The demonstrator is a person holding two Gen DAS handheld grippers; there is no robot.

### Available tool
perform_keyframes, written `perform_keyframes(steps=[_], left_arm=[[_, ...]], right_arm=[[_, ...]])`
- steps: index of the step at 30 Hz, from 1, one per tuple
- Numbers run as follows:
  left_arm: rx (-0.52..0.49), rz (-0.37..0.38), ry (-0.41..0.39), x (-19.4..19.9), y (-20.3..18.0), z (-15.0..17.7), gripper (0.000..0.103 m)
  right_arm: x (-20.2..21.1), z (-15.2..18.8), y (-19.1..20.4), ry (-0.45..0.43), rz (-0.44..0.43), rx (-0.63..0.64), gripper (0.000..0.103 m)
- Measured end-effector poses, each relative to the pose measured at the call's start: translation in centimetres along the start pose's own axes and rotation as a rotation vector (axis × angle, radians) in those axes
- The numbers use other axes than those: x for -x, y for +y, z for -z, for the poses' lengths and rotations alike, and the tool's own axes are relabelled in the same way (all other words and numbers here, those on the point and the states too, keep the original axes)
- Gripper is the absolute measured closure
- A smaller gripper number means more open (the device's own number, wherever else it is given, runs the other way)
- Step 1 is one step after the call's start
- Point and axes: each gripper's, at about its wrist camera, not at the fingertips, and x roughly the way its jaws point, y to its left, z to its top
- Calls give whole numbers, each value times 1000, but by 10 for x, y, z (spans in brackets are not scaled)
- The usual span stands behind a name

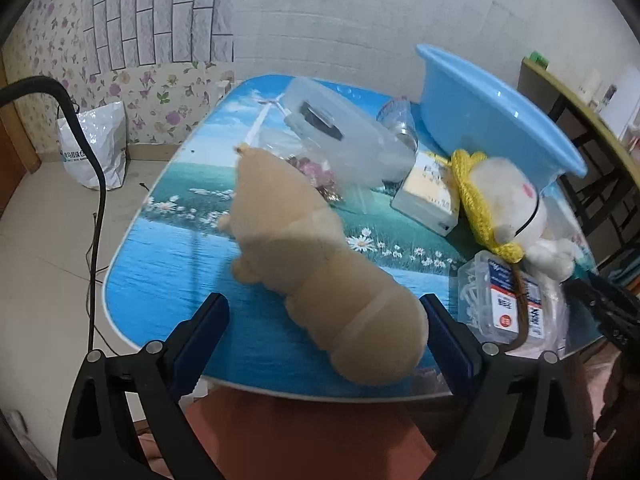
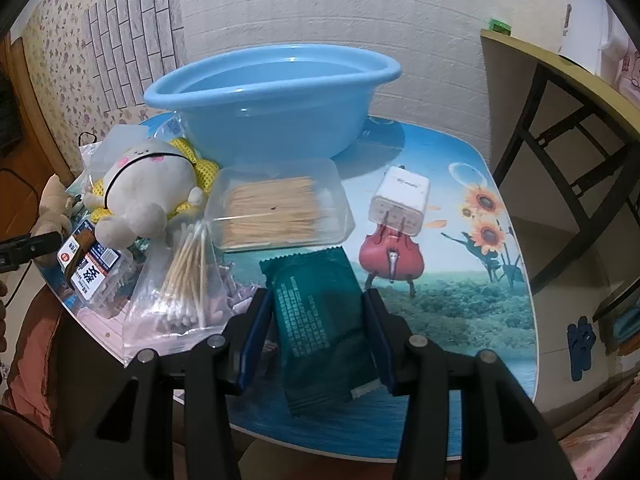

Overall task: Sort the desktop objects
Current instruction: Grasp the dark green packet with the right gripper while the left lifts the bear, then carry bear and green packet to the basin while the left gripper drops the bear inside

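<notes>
A small room with floral wallpaper and white brick-pattern panels holds a low table [image 2: 460, 304] printed with sky, meadow and sunflowers, still crowded with odds and ends. The big light-blue plastic basin [image 2: 272, 100] at the far side looks empty as far as its visible inside shows, so the sorting seems barely begun.

The left tool [image 1: 324, 332] stands wide open around the rear of a beige plush animal [image 1: 316, 264] lying on the table; whether the pads touch it I cannot tell. The right tool [image 2: 316, 336] is half open astride a dark green foil sachet [image 2: 320, 320], its pads just beside the edges, not visibly pressing.

Everything else waits loose:
- white round plush doll with yellow knitted scarf [image 2: 144, 184]
- clear lidded box of toothpicks [image 2: 280, 208]
- zip bag of cotton swabs [image 2: 180, 280]
- small clear box of floss picks [image 1: 504, 296]
- white plug adapter [image 2: 400, 204]
- clear plastic container [image 1: 340, 136]
</notes>
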Motion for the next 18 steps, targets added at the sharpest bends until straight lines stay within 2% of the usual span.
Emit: perform_keyframes(steps=[2,3,4,7,18], left_arm=[[-27,-8,-8,-3,-6,-1,9],[-32,-2,-12,-2,-7,-1,20],[-47,4,-24,0,-9,-1,41],[-73,22,-17,2,-11,-1,51],[-74,35,-115,37,-11,-7,52]], right_arm=[[1,-1,-1,-2,-4,-5,57],[3,-1,-1,-5,-8,-8,57],[4,-2,-1,-8,-11,-9,57],[9,-3,-1,-20,-15,-14,57],[32,-16,4,-77,-54,-24,57]])
